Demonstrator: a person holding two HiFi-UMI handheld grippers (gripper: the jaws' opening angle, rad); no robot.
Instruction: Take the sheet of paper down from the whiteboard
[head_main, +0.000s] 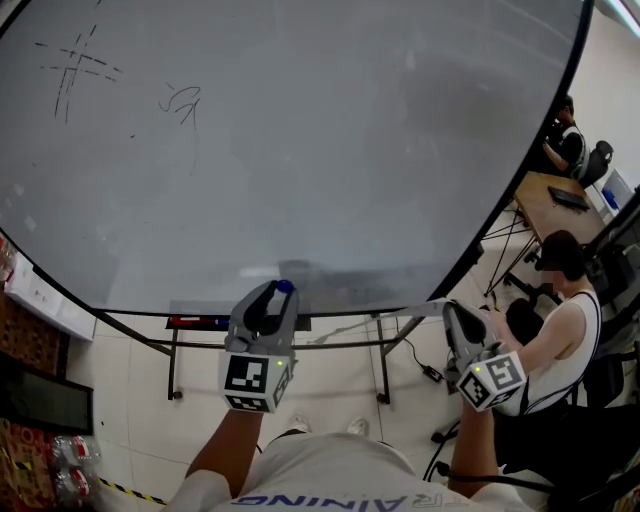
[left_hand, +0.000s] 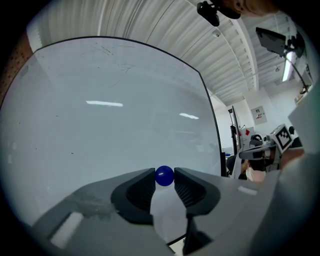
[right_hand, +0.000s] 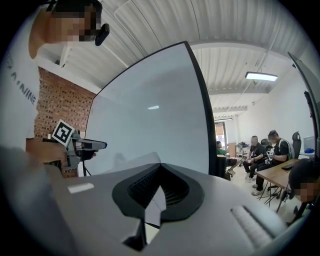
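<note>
Two grips could fail us: our left gripper pinches the round blue magnet only at its tips, so it may pop out, and our right gripper, clenched on the sheet of paper held off the whiteboard, may let it slip.

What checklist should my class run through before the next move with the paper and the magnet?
1. Whiteboard shows no paper on it: ok.
2. Right gripper fingers shut on the sheet of paper: ok.
3. Left gripper fingers clamp the blue magnet: ok.
4. A spot to set the paper down: cannot tell, none in view.
5. Room beside the seated person on the right: cannot tell.
</note>
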